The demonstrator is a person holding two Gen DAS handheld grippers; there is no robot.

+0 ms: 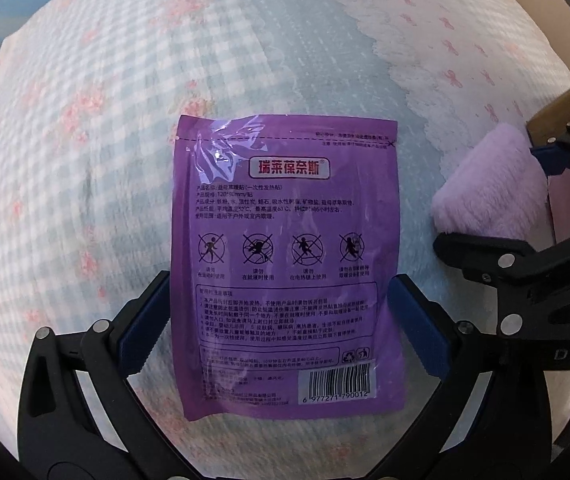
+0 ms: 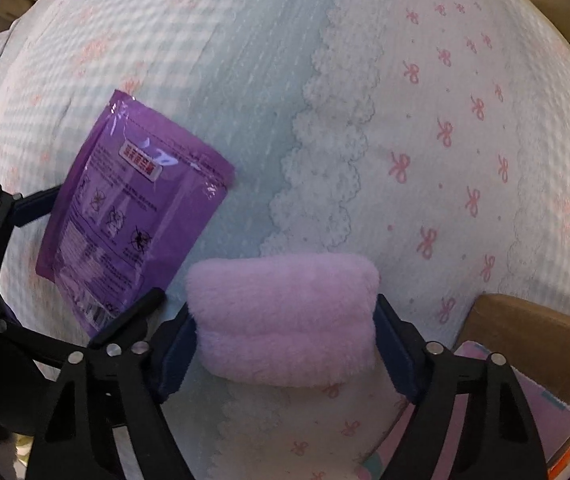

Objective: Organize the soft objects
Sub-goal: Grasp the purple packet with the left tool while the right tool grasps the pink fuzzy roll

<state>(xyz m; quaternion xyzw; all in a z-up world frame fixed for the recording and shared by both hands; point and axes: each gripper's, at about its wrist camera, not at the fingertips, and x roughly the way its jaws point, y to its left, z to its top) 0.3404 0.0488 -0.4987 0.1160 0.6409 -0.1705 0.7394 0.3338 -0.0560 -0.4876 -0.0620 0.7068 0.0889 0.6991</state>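
Observation:
A purple heat-patch packet with printed text and a barcode sits between the pads of my left gripper, which is shut on its two side edges and holds it over the bed. The packet also shows in the right wrist view. My right gripper is shut on a folded pink fluffy cloth, held just right of the packet. In the left wrist view the cloth and the right gripper's black fingers are at the right.
A quilted bedspread with blue checks, lace trim and pink bows fills both views. A brown cardboard box flap stands at the lower right, its inside showing pink and pale items. The box edge also shows in the left wrist view.

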